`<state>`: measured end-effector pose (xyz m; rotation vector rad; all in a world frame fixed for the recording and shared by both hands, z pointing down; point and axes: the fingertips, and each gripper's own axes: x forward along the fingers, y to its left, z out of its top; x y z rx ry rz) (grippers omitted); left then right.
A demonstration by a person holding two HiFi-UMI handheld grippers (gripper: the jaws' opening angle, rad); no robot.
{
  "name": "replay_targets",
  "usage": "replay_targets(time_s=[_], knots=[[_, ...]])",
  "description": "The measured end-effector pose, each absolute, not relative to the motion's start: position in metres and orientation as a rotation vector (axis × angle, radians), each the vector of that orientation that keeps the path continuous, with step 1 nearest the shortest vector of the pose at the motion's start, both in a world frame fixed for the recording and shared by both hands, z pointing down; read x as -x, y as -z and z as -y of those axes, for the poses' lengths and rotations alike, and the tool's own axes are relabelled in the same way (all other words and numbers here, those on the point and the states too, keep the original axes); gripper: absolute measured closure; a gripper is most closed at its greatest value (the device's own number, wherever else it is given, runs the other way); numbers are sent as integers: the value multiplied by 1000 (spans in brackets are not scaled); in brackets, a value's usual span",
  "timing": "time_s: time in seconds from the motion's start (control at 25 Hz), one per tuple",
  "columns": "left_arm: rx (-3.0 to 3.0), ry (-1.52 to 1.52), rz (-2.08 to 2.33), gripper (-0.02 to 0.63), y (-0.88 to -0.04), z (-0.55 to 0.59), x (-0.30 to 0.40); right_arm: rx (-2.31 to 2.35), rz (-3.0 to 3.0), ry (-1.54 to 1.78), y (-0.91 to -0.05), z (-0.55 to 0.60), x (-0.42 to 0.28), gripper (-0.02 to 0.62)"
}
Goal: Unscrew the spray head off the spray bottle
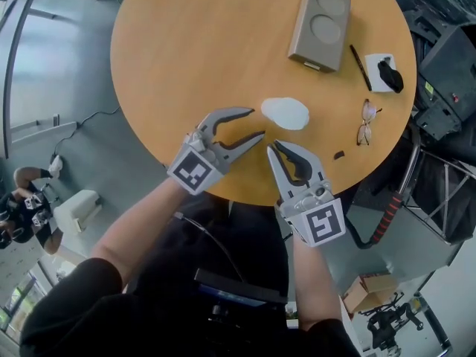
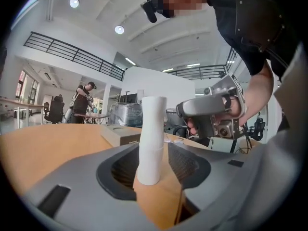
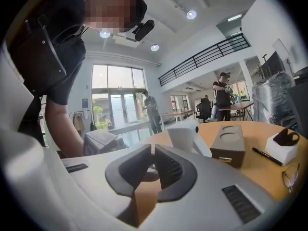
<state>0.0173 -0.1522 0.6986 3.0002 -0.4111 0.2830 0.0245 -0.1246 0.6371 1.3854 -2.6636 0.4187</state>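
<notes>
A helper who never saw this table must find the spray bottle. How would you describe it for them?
Find the round wooden table. Near its front edge stands the spray bottle, alone. It is the only tall white thing; the grey box, pen and glasses lie off to its right.

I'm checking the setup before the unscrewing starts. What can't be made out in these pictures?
- White plastic spray bottle: the head view looks straight down, so the collar under its spray head does not show.
- Right gripper view: the fingers of the right gripper hide the bottle's body.
- Black lump on the white block, head view: too small to name.
- Small dark speck beside the wire-rimmed glasses, head view: too small to name.
</notes>
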Motion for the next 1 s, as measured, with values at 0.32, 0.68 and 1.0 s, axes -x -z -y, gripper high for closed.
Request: replay_targets(time_s=[0.32,0.68,1.0], knots=[[-3039,-275,450,301,-731,160,-36,-1452,2657,-426,-664,126,-24,568],[-3061,-273,386,242,-747,165,-64,-1570,2637,-441,-674,122,-44,568],[-3062,-267,359,239,-747,168,-87,-1601,2634,-438,-672,125,-54,568]])
